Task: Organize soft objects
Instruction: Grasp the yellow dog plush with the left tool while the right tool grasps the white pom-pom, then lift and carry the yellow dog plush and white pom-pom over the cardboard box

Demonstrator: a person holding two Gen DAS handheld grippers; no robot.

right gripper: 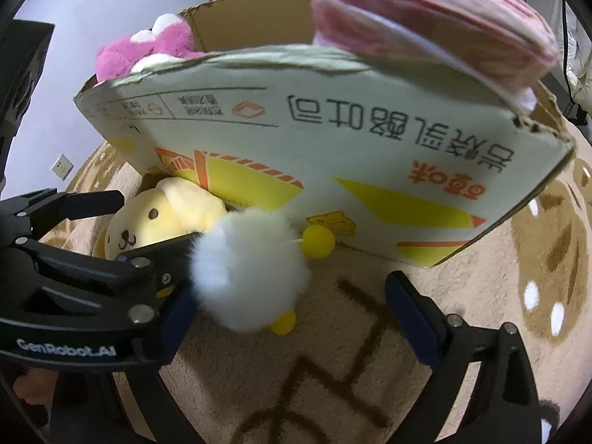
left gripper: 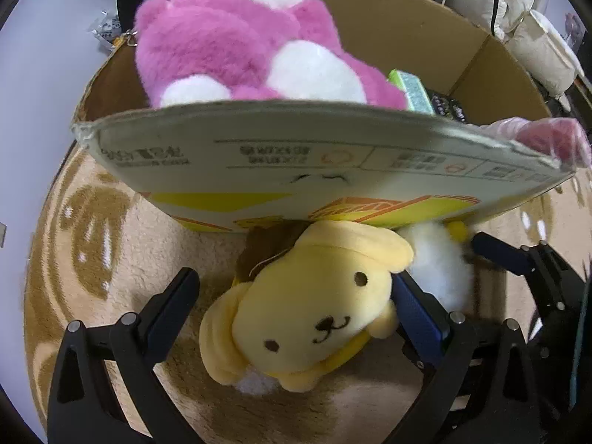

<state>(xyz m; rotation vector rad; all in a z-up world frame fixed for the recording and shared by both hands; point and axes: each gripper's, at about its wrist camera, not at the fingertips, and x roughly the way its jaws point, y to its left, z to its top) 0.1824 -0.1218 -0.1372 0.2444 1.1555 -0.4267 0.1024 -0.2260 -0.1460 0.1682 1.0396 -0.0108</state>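
Observation:
A yellow dog plush (left gripper: 314,314) lies on the carpet against the front of a cardboard box (left gripper: 296,155). My left gripper (left gripper: 296,281) stands open around it, the right finger touching its side and the left finger a little apart. Beside it lies a white fluffy plush (right gripper: 251,270) with yellow ball feet, also seen as the white plush (left gripper: 436,259) in the left wrist view. My right gripper (right gripper: 292,292) is open around it, with its left finger against the fluff. A pink and white plush (left gripper: 229,44) lies inside the box.
A pink striped item in clear plastic (right gripper: 425,7) rests on the box's right corner. A green packet (left gripper: 410,88) lies inside the box. A beige carpet with brown patterns (right gripper: 333,388) covers the floor. White cushions (left gripper: 518,7) are stacked at the back right.

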